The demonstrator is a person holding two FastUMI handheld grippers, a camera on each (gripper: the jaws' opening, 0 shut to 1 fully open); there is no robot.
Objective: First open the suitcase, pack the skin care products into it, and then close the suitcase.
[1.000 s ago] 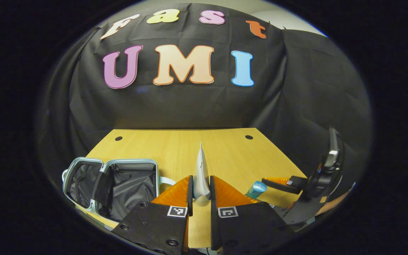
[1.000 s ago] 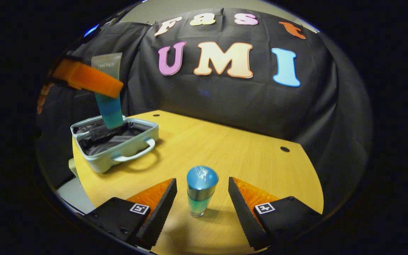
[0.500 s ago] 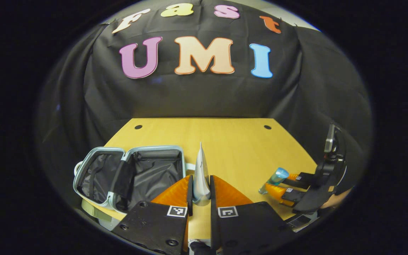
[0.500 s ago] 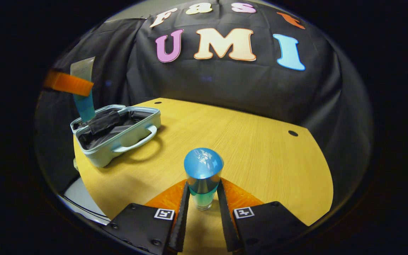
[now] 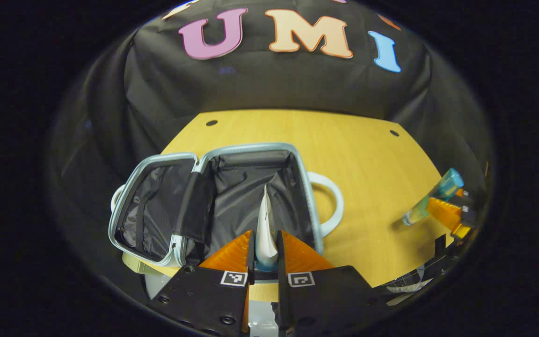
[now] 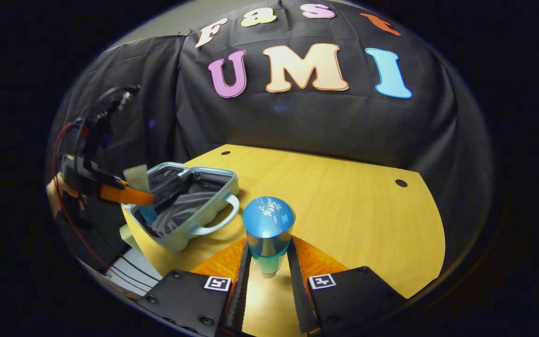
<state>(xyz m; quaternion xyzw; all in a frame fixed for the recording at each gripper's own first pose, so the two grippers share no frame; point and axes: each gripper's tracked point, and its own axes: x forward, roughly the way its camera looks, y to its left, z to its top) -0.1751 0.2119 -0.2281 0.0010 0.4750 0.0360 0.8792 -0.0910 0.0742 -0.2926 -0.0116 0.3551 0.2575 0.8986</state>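
Note:
The pale blue suitcase lies open on the wooden table, showing its black lining. My left gripper is shut on a silver tube with a blue cap, holding it over the suitcase's right half. From the right gripper view that tube hangs cap down into the case, clamped by the left gripper. My right gripper is shut on a blue-capped bottle, lifted above the table. In the left gripper view this bottle shows tilted at the far right.
The suitcase's white handle sticks out toward the table's middle. The wooden table has two small holes near its far edge. A hand holds the left gripper at the table's left side.
My left gripper has carried the tube over the open suitcase and lowered it. My right gripper closed on the blue-capped bottle and raised it off the table.

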